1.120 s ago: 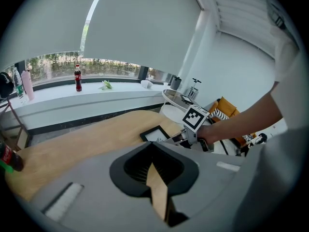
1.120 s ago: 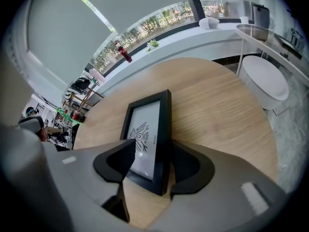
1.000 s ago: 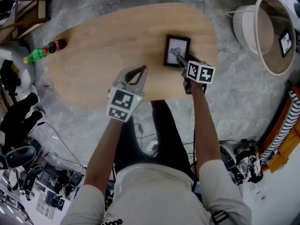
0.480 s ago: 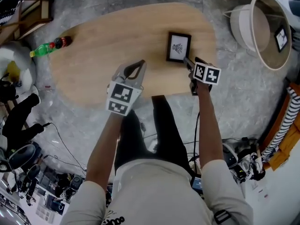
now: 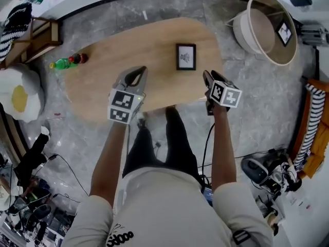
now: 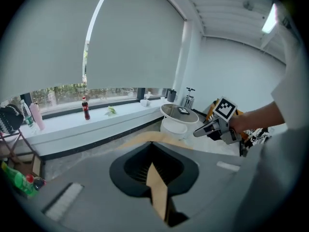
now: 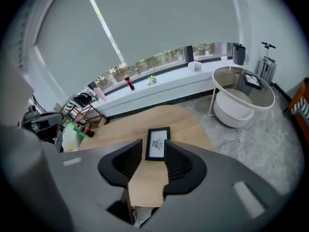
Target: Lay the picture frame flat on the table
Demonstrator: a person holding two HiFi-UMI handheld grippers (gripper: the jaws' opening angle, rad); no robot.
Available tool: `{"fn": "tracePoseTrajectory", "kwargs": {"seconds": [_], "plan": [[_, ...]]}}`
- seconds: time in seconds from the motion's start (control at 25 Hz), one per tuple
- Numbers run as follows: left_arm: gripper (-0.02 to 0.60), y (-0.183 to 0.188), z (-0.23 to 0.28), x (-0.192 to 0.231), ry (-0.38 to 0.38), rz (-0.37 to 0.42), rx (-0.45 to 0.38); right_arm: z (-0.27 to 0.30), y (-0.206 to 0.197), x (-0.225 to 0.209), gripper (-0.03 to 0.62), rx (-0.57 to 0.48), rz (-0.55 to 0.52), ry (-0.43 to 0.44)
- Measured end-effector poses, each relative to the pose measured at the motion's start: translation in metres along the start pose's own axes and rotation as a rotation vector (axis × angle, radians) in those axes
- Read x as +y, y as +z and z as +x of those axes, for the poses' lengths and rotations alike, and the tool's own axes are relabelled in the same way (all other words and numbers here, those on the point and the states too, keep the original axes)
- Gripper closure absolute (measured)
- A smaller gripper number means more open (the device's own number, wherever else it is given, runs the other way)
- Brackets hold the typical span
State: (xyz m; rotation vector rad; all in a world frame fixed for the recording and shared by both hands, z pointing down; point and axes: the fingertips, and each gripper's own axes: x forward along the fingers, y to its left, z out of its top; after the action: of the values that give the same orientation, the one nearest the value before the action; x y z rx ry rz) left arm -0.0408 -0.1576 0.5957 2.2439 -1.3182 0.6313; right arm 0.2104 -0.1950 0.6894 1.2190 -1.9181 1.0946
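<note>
The black picture frame lies flat, face up, on the oval wooden table, right of its middle. My right gripper hangs over the table's near edge, short of the frame and clear of it. Its jaws have just been closing and stand apart with nothing between them. In the right gripper view the frame shows well beyond the right gripper. My left gripper is held over the near edge further left, and its tips meet on nothing. In the left gripper view the left gripper points past the table.
A green bottle and a cola bottle lie at the table's left end. A white round side table with a small frame on top stands at the right. A wooden rack and an egg-shaped cushion are at the left.
Both grippers have risen and drawn back from the frame toward the table's near edge. The right gripper's tips, which were at the frame's lower edge, have left it. The frame stays flat.
</note>
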Motion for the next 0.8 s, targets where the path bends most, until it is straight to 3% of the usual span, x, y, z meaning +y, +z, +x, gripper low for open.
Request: {"fn": "tracePoseTrajectory", "kwargs": {"seconds": [0.32, 0.8], "plan": [[0.572, 0.048, -0.067, -0.007, -0.017, 0.059, -0.1, -0.108, 0.038, 0.062, 0.556, -0.191, -0.104, 0.005], [0.572, 0.108, -0.157, -0.011, 0.007, 0.148, -0.244, -0.244, 0.067, 0.148, 0.589, -0.444, -0.22, -0.055]]}}
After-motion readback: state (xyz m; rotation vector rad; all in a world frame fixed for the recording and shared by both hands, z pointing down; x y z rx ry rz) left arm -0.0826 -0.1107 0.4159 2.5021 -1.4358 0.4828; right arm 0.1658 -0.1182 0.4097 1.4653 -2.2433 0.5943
